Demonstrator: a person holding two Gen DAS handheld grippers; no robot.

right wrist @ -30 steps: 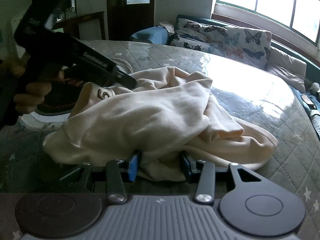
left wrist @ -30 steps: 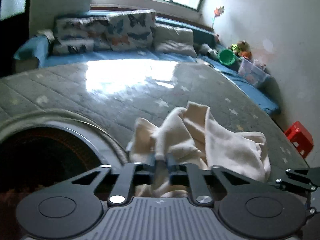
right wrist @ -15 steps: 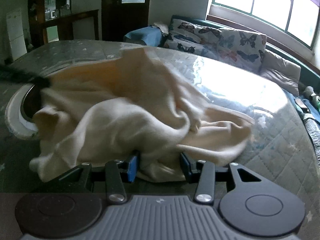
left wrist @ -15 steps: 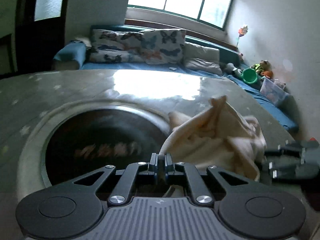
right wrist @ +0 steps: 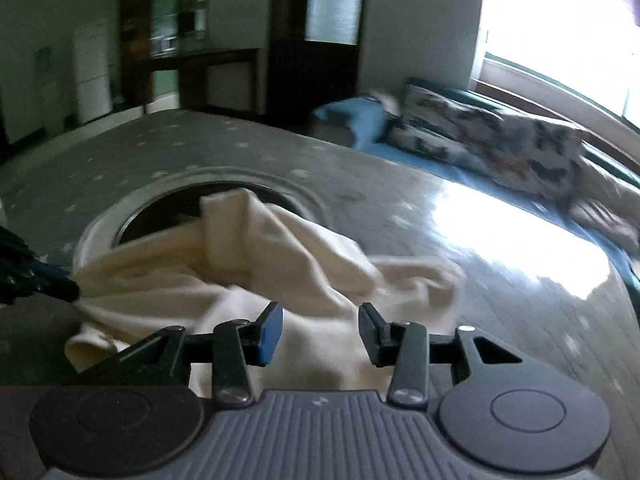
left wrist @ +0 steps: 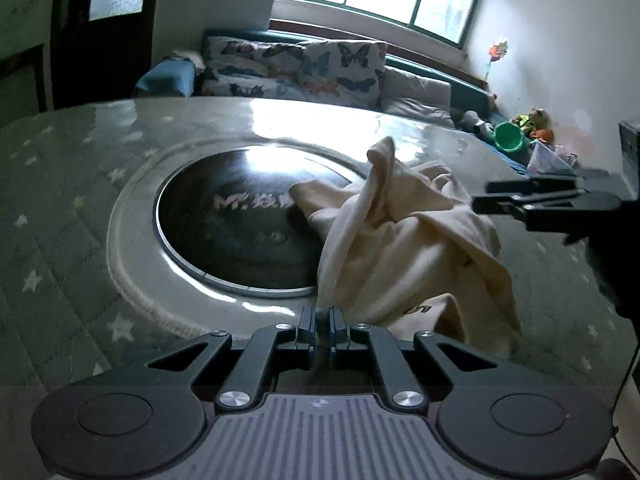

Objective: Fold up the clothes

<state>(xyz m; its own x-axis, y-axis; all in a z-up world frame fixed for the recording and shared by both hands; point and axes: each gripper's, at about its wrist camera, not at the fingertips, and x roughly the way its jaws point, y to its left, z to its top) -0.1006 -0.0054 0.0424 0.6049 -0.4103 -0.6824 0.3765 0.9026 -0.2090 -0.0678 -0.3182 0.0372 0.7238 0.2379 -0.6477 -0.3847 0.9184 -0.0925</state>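
nearest in the left wrist view, the left tool (left wrist: 322,326) has its fingers pressed together on a thin edge of the cream garment (left wrist: 404,248), which rises from that pinch in a taut fold. in the right wrist view the right tool (right wrist: 319,330) is spread wide with nothing between its fingers, hovering just over the garment's near part.

the garment lies crumpled on the quilted, star-patterned counter (left wrist: 60,216), one flap draped over the rim of the round dark inset (left wrist: 232,220) in the middle.

it looks light, soft and limp, so it should sag and bunch wherever it goes unsupported, and is unlikely to slip once pinched. a hem or corner opposite the left pinch seems the best hold for the free tool, to stretch it flat.

beyond the counter, butterfly cushions (left wrist: 296,68) sit under the window.
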